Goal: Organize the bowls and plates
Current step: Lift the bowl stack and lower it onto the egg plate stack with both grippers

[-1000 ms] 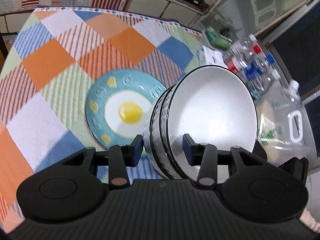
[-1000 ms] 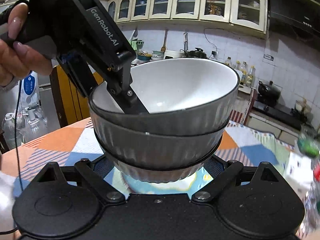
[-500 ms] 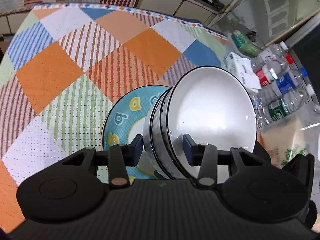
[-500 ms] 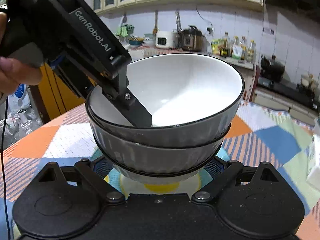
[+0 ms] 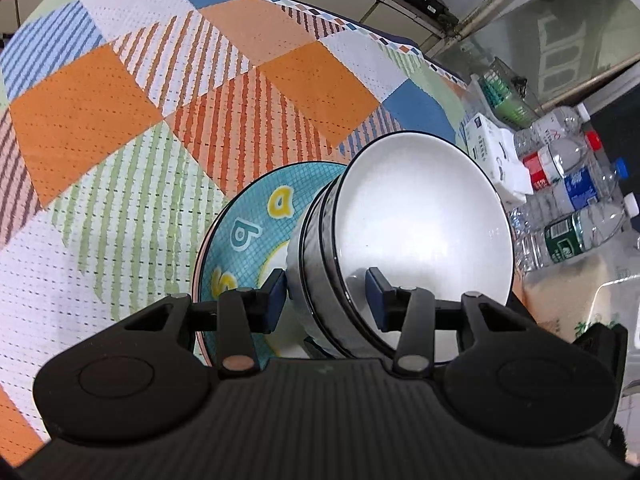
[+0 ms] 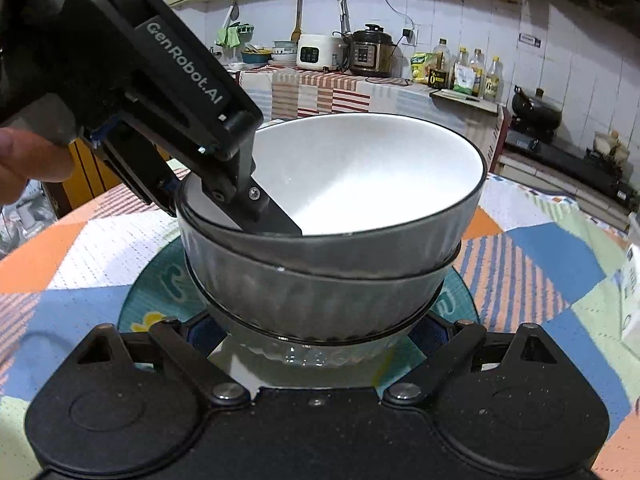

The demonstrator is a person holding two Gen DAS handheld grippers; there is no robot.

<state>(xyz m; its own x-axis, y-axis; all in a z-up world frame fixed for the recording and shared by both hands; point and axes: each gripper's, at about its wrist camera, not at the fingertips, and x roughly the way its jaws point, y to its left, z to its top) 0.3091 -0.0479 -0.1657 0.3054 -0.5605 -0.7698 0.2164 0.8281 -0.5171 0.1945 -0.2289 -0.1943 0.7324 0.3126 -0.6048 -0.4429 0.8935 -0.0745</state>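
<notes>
Bowls lowered onto plate, kitchen behind

I see the stack of bowls standing over the plate, which lies on the tablecloth. Right of the plate, off the cloth's edge, I make out the water bottles; a carton sits between the bottles and the plate.
</notes>
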